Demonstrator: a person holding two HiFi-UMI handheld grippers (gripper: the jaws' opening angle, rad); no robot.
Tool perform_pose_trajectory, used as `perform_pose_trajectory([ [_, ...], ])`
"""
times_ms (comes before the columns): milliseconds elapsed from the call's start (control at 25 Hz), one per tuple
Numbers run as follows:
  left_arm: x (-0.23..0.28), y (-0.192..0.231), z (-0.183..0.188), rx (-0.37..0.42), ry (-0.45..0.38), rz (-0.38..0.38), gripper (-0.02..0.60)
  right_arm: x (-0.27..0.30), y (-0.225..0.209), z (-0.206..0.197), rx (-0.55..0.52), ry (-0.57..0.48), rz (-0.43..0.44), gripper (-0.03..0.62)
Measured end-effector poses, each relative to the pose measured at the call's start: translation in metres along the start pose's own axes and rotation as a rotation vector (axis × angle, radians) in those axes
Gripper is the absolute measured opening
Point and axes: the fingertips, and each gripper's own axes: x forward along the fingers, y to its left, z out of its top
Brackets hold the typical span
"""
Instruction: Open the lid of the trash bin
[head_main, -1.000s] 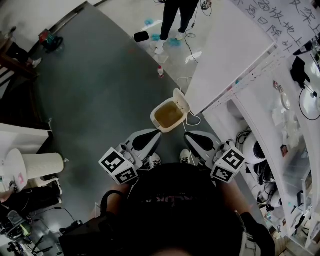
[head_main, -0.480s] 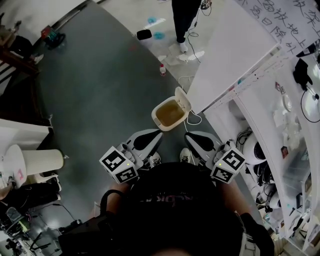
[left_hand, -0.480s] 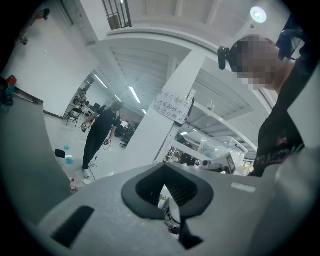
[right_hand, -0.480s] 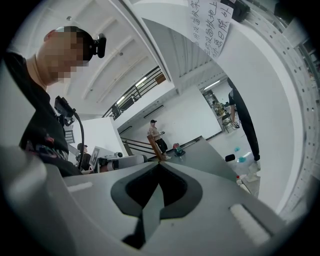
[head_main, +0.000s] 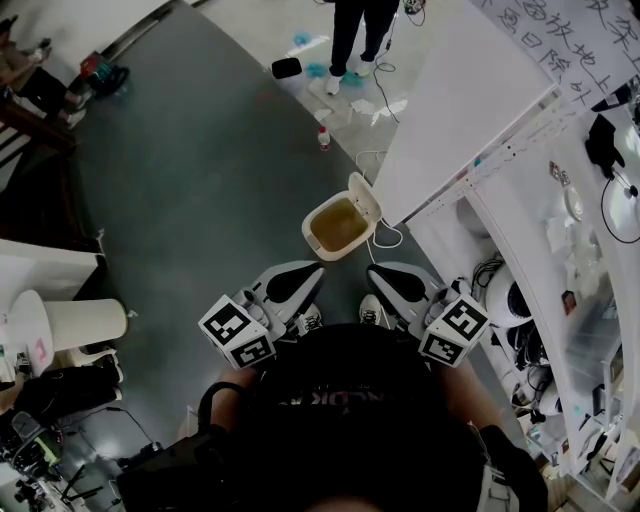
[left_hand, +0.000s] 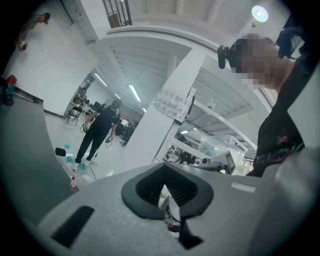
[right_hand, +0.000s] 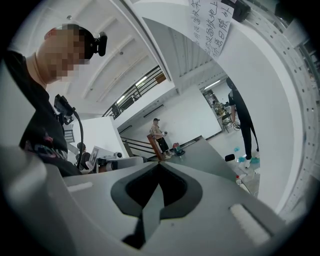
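Bin (head_main: 340, 226): on floor (head_main: 200, 190) at 12 o'clock; lid (head_main: 366, 198) already up | my left tongs (head_main: 313, 270), right tongs (head_main: 377, 272): closed, empty, parked short of bin; I judge nothing left to grip.

The small cream plastic trash bin (head_main: 318, 250) is yellowish-brown inside, with a white lid (head_main: 365, 198), and stands on a dark grey floor (head_main: 200, 180). The left gripper (head_main: 316, 268) and right gripper (head_main: 373, 271) are white with black top panels. Their cubes (head_main: 238, 332) bear black-and-white square markers.
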Motion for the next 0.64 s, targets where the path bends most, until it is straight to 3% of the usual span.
perform_pose_trajectory([
  [640,0.0038,-0.0024,-0.0056,-0.034,-0.006,-0.006,0.000,-0.0036,0.0018,-0.0041,-0.006,0.012,0.008,0.008],
])
